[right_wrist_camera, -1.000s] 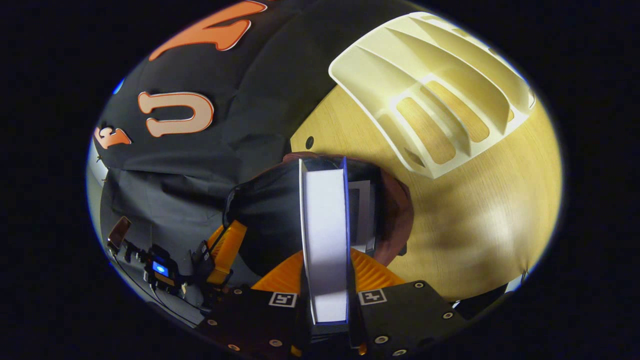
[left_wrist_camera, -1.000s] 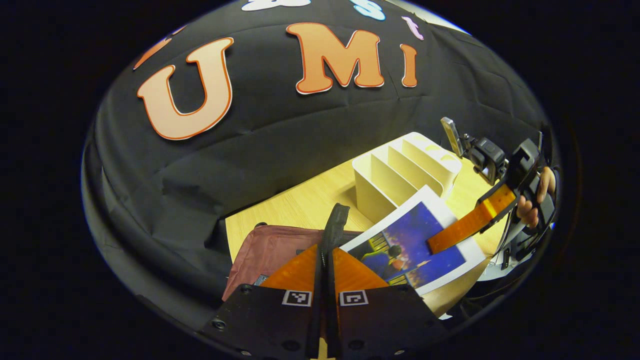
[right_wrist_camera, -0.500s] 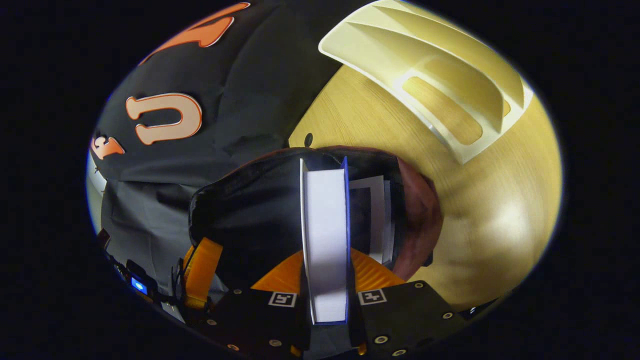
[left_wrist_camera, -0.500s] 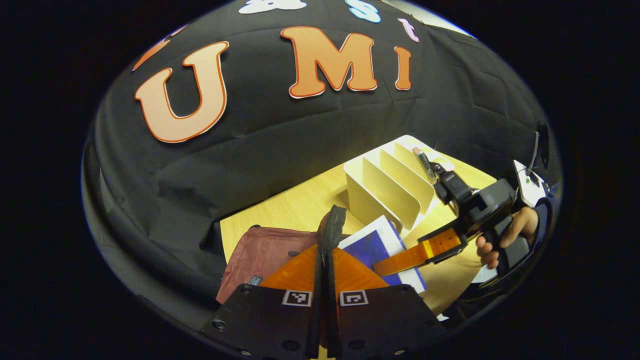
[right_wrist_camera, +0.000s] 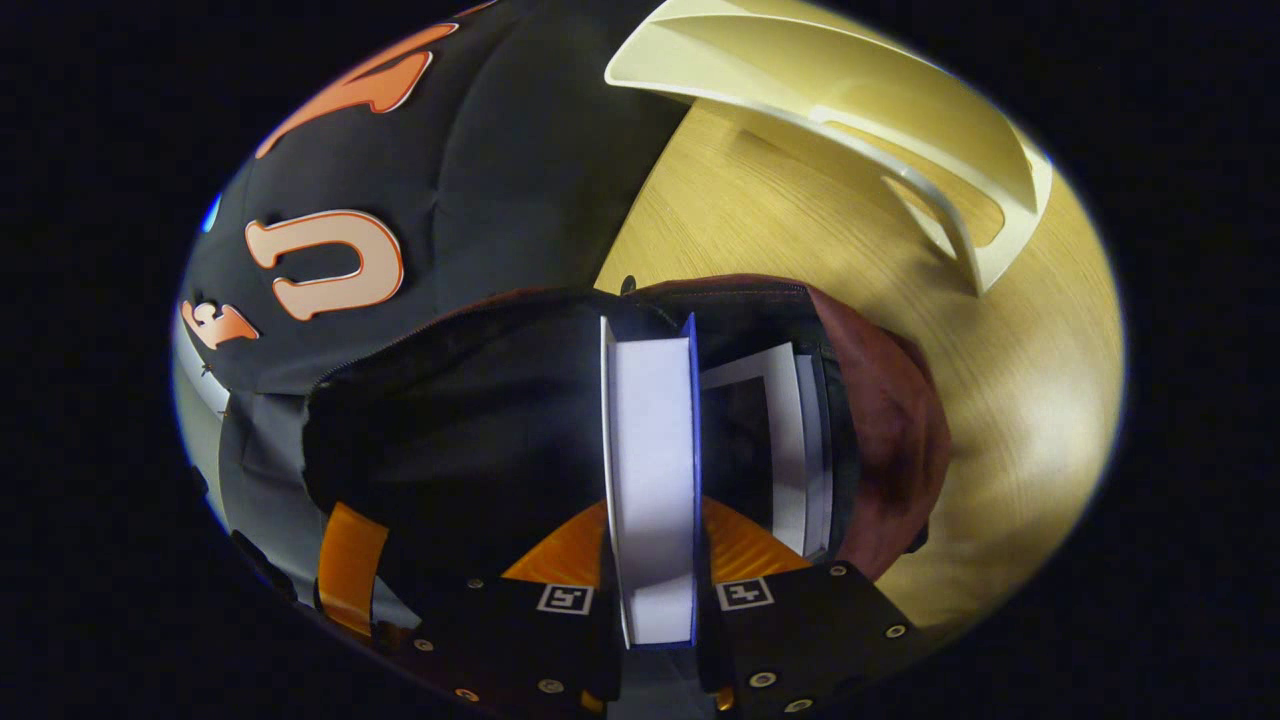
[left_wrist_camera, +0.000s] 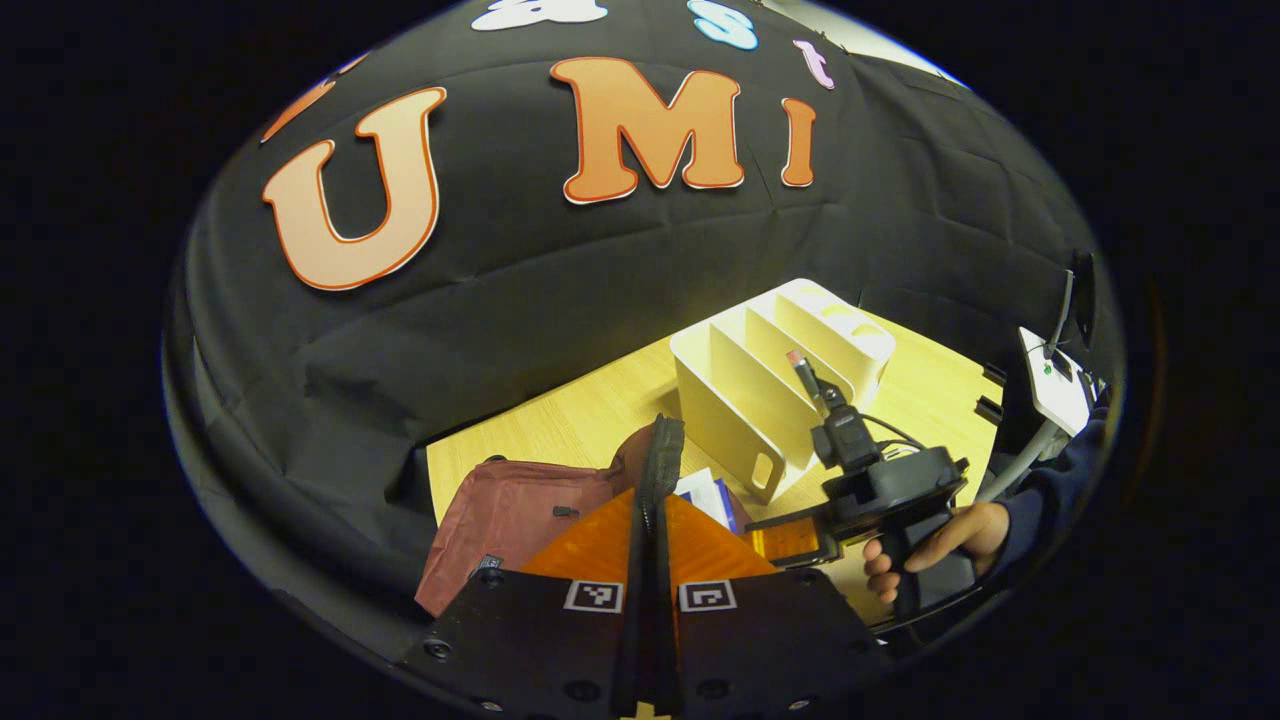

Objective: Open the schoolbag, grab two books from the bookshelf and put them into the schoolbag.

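Note:
The maroon schoolbag (left_wrist_camera: pixel 510 505) lies on the wooden table with its mouth held wide. My left gripper (left_wrist_camera: pixel 655 500) is shut on the bag's black strap (left_wrist_camera: pixel 660 450) and lifts that edge. My right gripper (right_wrist_camera: pixel 650 510) is shut on a blue-covered book (right_wrist_camera: pixel 650 440), whose white page edge faces me. The book points down into the bag's dark interior (right_wrist_camera: pixel 470 420). A second book (right_wrist_camera: pixel 790 450) stands inside the bag beside it. In the left gripper view, the right gripper (left_wrist_camera: pixel 785 540) is low at the bag's mouth, and only a corner of the held book (left_wrist_camera: pixel 715 495) sticks out.
The cream bookshelf (left_wrist_camera: pixel 770 380) with its upright dividers stands on the table (left_wrist_camera: pixel 590 420) just behind the bag, its slots bare. A hand (left_wrist_camera: pixel 930 550) holds the right gripper's handle. The black cloth wall closes the back and left.
The right gripper has swung down and toward the bag, carrying the book from above the table into the bag's mouth. The left gripper keeps hold of the strap.

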